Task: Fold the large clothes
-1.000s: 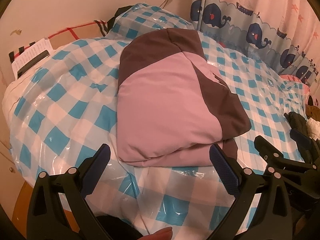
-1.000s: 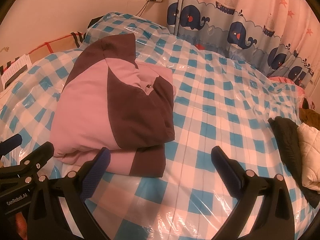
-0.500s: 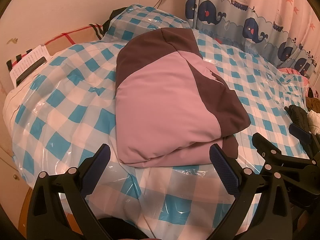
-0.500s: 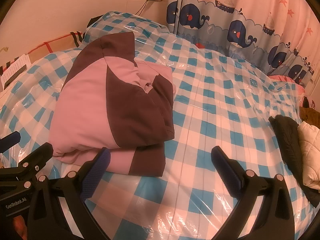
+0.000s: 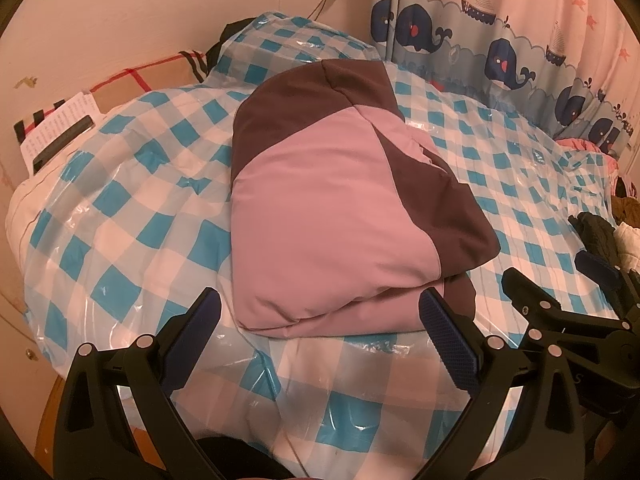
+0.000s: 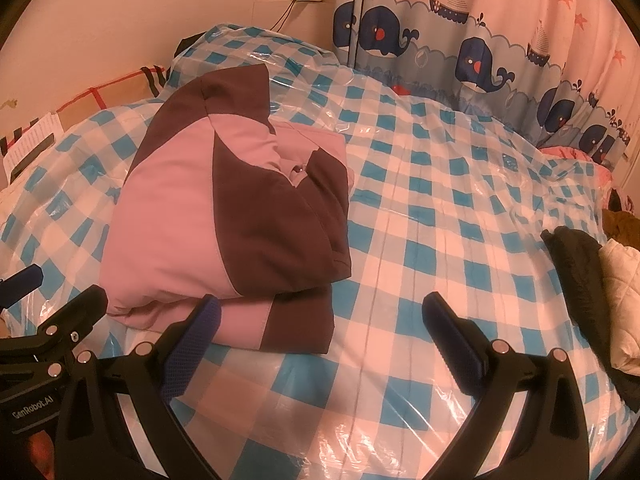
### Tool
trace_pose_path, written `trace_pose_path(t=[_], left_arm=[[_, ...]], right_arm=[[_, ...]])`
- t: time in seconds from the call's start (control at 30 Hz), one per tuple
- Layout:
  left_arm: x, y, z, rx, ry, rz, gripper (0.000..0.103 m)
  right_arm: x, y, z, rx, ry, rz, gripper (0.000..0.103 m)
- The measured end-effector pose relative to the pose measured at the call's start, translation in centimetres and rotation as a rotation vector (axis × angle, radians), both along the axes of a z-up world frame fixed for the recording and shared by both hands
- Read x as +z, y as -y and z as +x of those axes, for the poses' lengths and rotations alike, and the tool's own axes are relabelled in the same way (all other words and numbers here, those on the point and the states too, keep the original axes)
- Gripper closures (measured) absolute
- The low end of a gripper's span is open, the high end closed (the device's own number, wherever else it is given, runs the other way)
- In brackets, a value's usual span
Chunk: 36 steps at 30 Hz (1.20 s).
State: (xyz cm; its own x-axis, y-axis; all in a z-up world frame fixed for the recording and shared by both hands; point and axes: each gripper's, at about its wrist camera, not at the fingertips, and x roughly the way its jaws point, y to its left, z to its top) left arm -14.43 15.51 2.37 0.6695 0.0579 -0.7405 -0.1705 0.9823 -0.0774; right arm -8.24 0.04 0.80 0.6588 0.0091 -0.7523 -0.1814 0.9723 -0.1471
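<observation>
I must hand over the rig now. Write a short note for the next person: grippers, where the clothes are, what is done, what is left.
Left gripper: open, empty, just short of the jacket.
Right gripper: open, empty.
Pink and brown jacket: folded into a compact bundle on the checked plastic sheet.
Dark garment and white quilted one: at the bed's right edge, apparently not folded.
Done: the jacket looks finished.
Left: probably those two.

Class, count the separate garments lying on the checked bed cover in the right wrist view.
3: a folded pink-and-brown jacket lies left of centre; a dark garment sits at the right edge; a cream quilted one lies against it. More may be hidden beyond the frame.
</observation>
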Motion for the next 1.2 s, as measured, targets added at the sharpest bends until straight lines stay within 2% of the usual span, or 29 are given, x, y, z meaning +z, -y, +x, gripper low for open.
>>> trace_pose_path(t=[0.53,0.73,0.8,0.9,0.93,1.07,1.2], left_arm=[[-0.1,0.0,0.0,0.008,-0.004,-0.013,0.008],[0.2,0.5,-1.1,0.005,0.08,0.019,0.008],[0.2,0.4,-1.1,0.019,0.081,0.01,0.008],[0.1,0.4,-1.0,0.042,0.074,0.047,0.008],[0.0,0.2,-0.9,0.047,0.065,0.03,0.008],[-0.4,0.4,-0.6,0.04,0.016,0.034,0.008],[-0.3,1.0,-1.0,0.03,0.022,0.047,0.008]], right_arm=[[0.0,0.1,-0.1,-0.001,0.0,0.003,0.006],[-0.4,-0.3,0.1,-0.005,-0.005,0.023,0.006],[-0.4,-0.5,0.1,0.005,-0.001,0.026,0.006],[-0.4,-0.5,0.0,0.001,-0.001,0.028,0.006],[-0.4,-0.3,-0.1,-0.001,-0.002,0.029,0.006],[-0.3,0.0,-0.5,-0.021,-0.002,0.036,0.006],[-0.2,0.0,-0.9,-0.025,0.0,0.036,0.006]])
